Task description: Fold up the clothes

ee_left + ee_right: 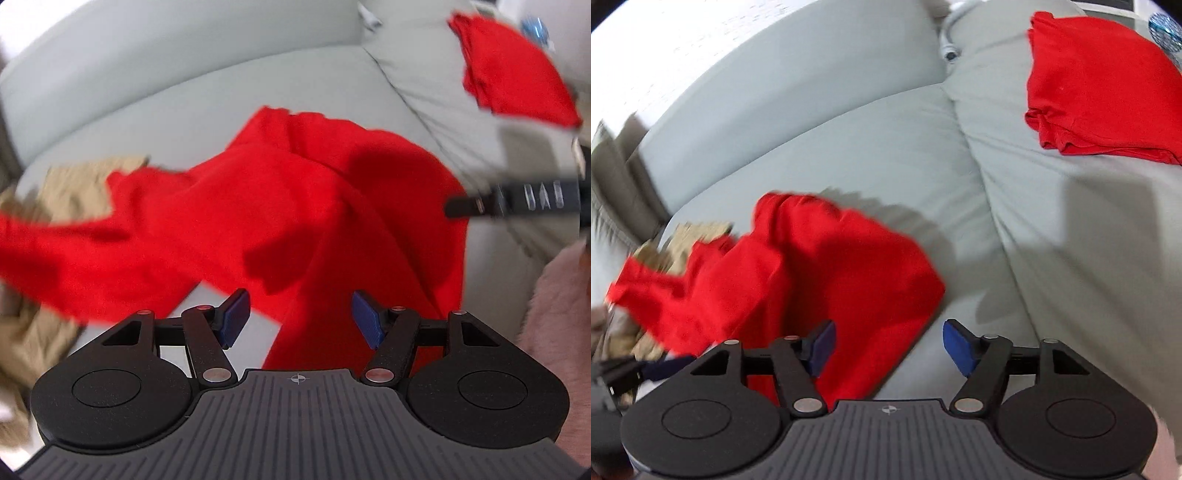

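Note:
A loose red garment (280, 206) lies crumpled on the grey sofa seat (207, 107); it also shows in the right wrist view (798, 273). My left gripper (298, 318) is open and empty, just above the garment's near edge. My right gripper (889, 347) is open and empty, over the garment's right edge; it also shows at the right of the left wrist view (458, 206). A folded red garment (1104, 88) rests on the sofa at the far right, also seen in the left wrist view (513, 74).
A crumpled beige garment (33, 332) lies at the left, partly under the red one, also in the right wrist view (679, 243). A pink fluffy fabric (554, 314) sits at the near right. The sofa backrest (798, 74) rises behind.

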Available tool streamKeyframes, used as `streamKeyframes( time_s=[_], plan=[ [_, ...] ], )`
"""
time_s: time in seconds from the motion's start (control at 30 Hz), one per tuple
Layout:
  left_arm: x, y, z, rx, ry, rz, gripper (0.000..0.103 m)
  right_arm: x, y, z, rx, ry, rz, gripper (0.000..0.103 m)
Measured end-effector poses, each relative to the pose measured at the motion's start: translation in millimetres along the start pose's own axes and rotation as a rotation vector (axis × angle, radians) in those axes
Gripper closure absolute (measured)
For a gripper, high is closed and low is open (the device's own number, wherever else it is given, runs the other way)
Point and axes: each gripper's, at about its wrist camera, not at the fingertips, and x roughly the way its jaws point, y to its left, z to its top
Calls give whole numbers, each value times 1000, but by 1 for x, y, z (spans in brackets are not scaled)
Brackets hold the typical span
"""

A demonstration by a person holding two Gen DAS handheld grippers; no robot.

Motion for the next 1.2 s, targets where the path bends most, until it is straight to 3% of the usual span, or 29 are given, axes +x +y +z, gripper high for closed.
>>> streamKeyframes(
  time_s=[0.1,0.13,0.2,0.23,0.27,0.3,0.37,0.4,0.5,0.67,0.9,0.97,1.03,1.1,1.17,1.2],
  plan=[
    [15,0,4,5,21,-4,39,16,1,10,-19,-9,-11,30],
    [18,1,4,-6,26,-23,56,22,4,14,-37,-7,-13,28],
    [21,7,5,-38,36,-81,70,31,8,17,-68,7,-16,27],
    [21,9,6,-47,43,-87,85,40,11,18,-89,27,-22,27],
    [20,12,6,-52,47,-82,88,45,13,18,-101,40,-24,31],
    [18,14,6,-59,48,-83,90,49,16,16,-123,49,-24,40],
    [12,19,4,-79,42,-86,92,49,23,13,-192,48,-29,93],
    [6,21,2,-93,34,-82,92,45,24,12,-205,49,-8,98],
    [-12,29,-3,-130,9,-71,93,25,28,13,-191,15,20,98],
    [-62,51,-16,-235,-63,-68,94,-34,45,25,-235,-156,10,99],
    [-145,60,-14,-294,-258,-108,94,-170,74,81,-290,-541,37,99],
    [-153,57,-16,-291,-273,-115,92,-208,90,82,-379,-658,52,99],
    [-149,56,-30,-306,-220,-114,87,-239,111,68,-528,-755,65,99],
    [-141,57,-48,-330,-147,-113,80,-245,124,44,-668,-764,69,98],
    [-132,59,-73,-357,-71,-101,78,-229,133,7,-834,-668,83,93],
    [-128,61,-89,-374,-31,-91,77,-214,135,-13,-907,-577,93,91]
  ],
)
